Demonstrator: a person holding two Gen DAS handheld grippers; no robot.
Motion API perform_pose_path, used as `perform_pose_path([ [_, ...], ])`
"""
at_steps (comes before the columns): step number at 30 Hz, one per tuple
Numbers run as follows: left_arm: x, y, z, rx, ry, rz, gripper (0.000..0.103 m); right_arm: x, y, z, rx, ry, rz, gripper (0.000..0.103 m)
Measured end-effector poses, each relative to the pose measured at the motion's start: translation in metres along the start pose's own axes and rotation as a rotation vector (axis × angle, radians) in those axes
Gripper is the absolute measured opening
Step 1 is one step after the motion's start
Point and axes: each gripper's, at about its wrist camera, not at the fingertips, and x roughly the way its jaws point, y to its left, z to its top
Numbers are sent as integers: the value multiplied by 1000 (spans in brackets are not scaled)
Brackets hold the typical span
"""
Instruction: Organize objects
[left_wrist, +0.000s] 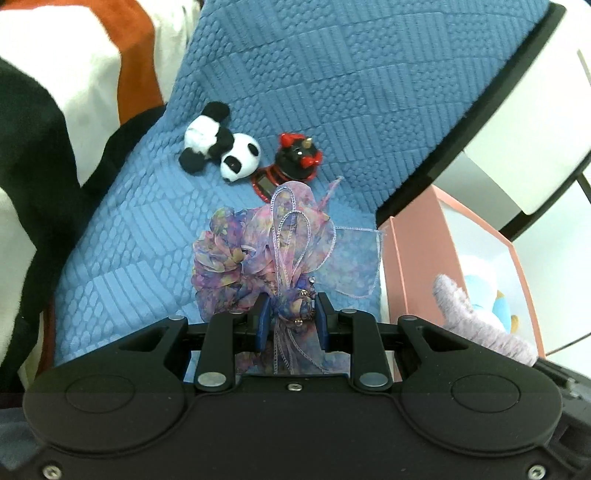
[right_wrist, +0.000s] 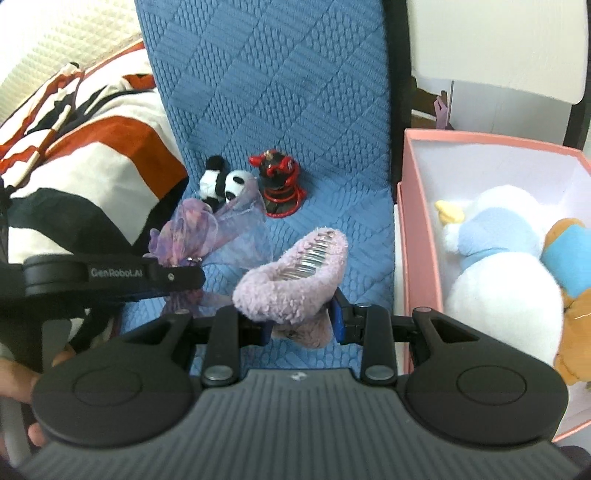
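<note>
Blue quilt (right_wrist: 280, 110) spread under everything; pink box (right_wrist: 417, 236) beside its edge, plush toys (right_wrist: 506, 258) inside. Left gripper (left_wrist: 291, 314) clamped on gauzy bow (left_wrist: 258, 254), right gripper (right_wrist: 301, 319) clamped on fuzzy clip (right_wrist: 295, 273), both above quilt. Panda (right_wrist: 221, 182), red figurine (right_wrist: 279, 184) side by side on quilt.

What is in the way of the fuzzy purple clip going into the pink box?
Nothing visible. The right gripper holds the fuzzy purple clip beside the pink box, whose top is open. Two plush toys lie inside, with free space around them.
</note>
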Motion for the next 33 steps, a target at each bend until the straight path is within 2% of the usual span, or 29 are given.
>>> perform_pose_path([
  [8,-31,-34,8,46,-10,-26,23,-32,-16,11,23,-21,-1,34],
  [17,-55,-80,33,85,-9,-70,23,-68,-30,31,40,-74,-17,34],
  [26,-72,-142,56,165,2,-106,23,-104,-51,56,53,-126,-25,34],
  [33,-69,-201,53,227,0,-113,23,-128,-90,63,78,-168,-36,34],
])
